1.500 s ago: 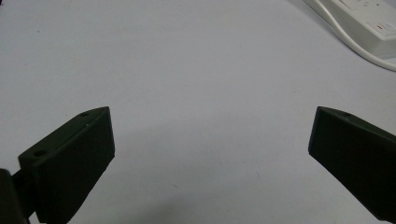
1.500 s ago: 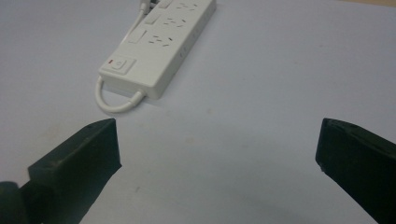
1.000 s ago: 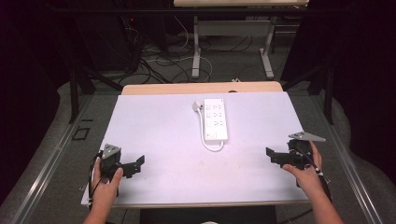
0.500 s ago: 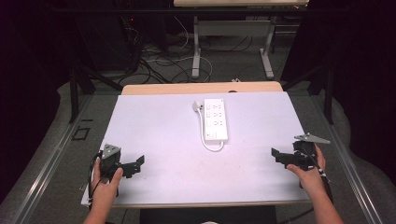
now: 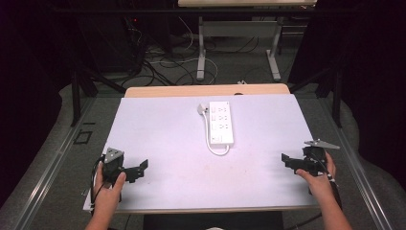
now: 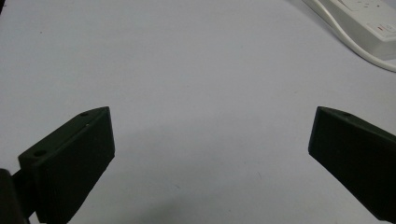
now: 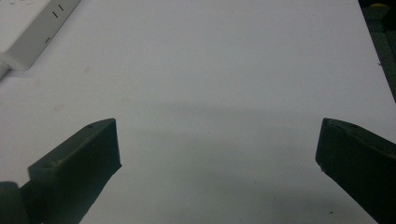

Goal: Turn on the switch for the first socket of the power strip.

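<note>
A white power strip (image 5: 221, 121) lies near the middle of the white table (image 5: 163, 129), its cord looped along its left side to a plug (image 5: 202, 109). One end of the strip shows at the top right of the left gripper view (image 6: 364, 23) and at the top left of the right gripper view (image 7: 32, 32). My left gripper (image 5: 139, 170) rests at the table's near left corner, open, nothing between its jaws (image 6: 210, 144). At the near right edge my right gripper (image 5: 287, 160) is held open over bare tabletop (image 7: 217, 149).
A wooden strip (image 5: 206, 90) runs along the table's far edge. Beyond it stand metal desk legs (image 5: 201, 48) among loose cables (image 5: 158, 62) on the floor. Dark curtains close in both sides. The table's right edge (image 7: 373, 60) lies close to my right gripper.
My right gripper has drifted a little to the right and toward the near edge. The left gripper and the power strip have stayed put.
</note>
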Tool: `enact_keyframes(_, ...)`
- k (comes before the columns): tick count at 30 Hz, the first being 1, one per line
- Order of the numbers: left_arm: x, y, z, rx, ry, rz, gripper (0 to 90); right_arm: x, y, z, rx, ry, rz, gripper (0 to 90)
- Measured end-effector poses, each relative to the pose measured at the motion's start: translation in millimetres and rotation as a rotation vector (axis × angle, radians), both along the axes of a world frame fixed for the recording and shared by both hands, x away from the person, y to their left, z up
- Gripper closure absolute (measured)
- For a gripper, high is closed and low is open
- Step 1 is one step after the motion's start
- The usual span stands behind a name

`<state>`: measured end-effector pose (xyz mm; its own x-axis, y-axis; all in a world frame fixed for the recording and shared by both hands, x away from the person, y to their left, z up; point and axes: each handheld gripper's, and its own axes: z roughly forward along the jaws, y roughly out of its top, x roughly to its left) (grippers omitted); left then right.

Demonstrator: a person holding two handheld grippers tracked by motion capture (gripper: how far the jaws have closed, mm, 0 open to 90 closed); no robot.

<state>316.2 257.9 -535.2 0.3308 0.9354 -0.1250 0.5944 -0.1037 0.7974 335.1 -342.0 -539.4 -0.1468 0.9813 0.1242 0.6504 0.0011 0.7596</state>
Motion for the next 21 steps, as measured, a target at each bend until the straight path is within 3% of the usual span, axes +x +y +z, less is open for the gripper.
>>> enact_keyframes(21,0.7,0.4,-0.5,0.003,0.010,-0.004,0.3,2.5,0.8,-7.8,-0.018,0.014,0.010,0.0)
